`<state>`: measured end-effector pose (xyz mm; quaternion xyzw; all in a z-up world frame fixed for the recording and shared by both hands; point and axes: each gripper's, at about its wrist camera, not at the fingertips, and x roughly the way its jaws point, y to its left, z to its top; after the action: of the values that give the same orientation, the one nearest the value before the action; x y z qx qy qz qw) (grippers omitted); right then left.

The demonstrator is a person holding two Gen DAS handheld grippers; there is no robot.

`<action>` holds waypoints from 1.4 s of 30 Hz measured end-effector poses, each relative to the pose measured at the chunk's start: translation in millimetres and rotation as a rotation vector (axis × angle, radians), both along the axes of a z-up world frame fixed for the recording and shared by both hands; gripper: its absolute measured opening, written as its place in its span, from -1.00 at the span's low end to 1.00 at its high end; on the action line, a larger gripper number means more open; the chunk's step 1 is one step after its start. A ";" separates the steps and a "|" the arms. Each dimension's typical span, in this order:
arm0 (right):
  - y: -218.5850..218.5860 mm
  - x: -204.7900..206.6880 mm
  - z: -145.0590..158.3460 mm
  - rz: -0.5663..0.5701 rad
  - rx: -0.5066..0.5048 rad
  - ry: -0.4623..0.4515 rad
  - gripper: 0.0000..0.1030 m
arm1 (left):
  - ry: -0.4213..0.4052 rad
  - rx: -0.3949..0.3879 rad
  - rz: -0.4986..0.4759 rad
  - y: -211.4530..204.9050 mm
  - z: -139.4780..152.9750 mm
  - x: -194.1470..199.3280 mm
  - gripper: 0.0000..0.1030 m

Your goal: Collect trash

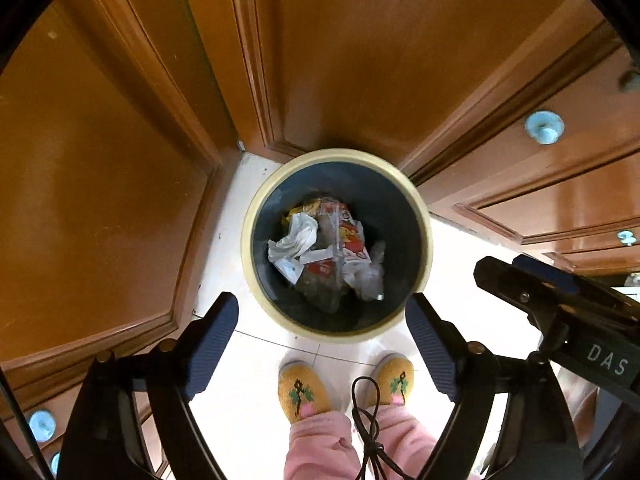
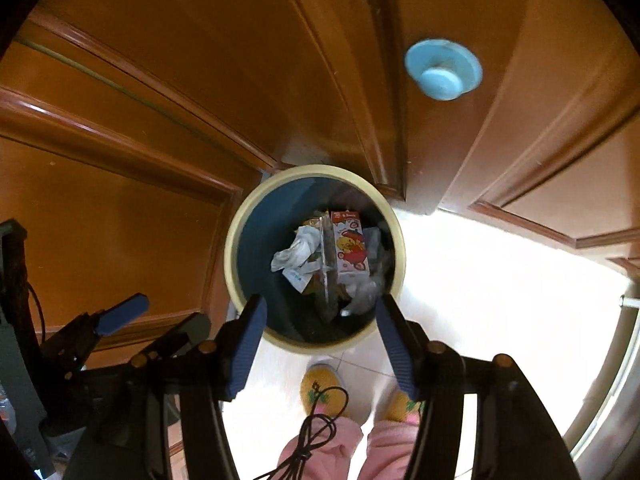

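Note:
A round bin with a cream rim (image 1: 256, 216) (image 2: 234, 240) and dark blue inside stands on the floor below both grippers. In it lie crumpled white paper (image 1: 294, 240) (image 2: 294, 252), a red and white drink carton (image 1: 352, 240) (image 2: 350, 248) and clear plastic (image 1: 370, 276) (image 2: 362, 296). My left gripper (image 1: 322, 320) is open and empty, held above the bin's near rim. My right gripper (image 2: 320, 320) is open and empty, also above the near rim. The right gripper shows in the left wrist view (image 1: 532, 280), and the left gripper in the right wrist view (image 2: 120, 320).
Brown wooden doors and cabinet fronts (image 1: 100, 160) (image 2: 120, 220) with pale blue knobs (image 1: 544, 127) (image 2: 442, 69) close in behind and beside the bin. The person's yellow slippers (image 1: 304, 392) (image 2: 320, 384) stand on the white tiled floor (image 1: 460, 256) just before it. A black cord (image 1: 368, 420) hangs below.

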<state>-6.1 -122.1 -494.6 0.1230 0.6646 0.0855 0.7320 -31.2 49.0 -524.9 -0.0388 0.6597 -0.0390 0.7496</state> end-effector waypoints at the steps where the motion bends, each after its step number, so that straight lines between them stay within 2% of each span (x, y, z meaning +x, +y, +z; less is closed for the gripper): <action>1: -1.4 -1.7 6.4 -0.001 0.000 -0.005 0.12 | -0.007 0.005 -0.006 -1.1 9.1 -2.6 0.64; 2: -1.7 -3.7 19.9 -0.004 0.002 -0.011 0.12 | -0.012 0.009 -0.010 -2.6 16.0 -4.6 0.64; 6: -3.4 -10.4 73.6 -0.010 0.015 -0.041 0.12 | -0.037 0.003 -0.018 -4.4 77.8 -11.6 0.64; 13: -8.0 -21.4 192.9 0.021 0.004 -0.148 0.12 | -0.126 0.013 -0.052 -10.9 201.7 -21.5 0.80; 17: -14.6 -25.3 264.9 0.007 0.011 -0.215 0.12 | -0.208 0.000 -0.049 -9.9 277.4 -21.1 0.97; 26: -27.2 -32.0 396.9 -0.018 0.002 -0.385 0.13 | -0.374 -0.045 0.019 3.6 421.9 -16.3 0.98; 31: -29.5 -31.8 452.1 -0.033 -0.018 -0.482 0.15 | -0.456 -0.057 0.014 -3.2 480.6 -14.9 0.98; 35: -30.2 -32.6 485.6 -0.068 -0.042 -0.556 0.33 | -0.495 -0.050 0.012 -11.1 514.5 -9.0 0.98; 37: -30.6 -31.8 494.6 -0.086 -0.029 -0.567 0.36 | -0.504 -0.064 0.021 -12.2 522.3 -4.8 0.98; 42: -26.9 -32.6 513.2 -0.107 -0.089 -0.630 0.38 | -0.546 -0.041 0.057 -6.7 535.2 3.3 0.98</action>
<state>-38.6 -148.9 18.5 0.0932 0.4010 0.0514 0.9099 -27.9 42.3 10.3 -0.0605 0.4308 -0.0406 0.8995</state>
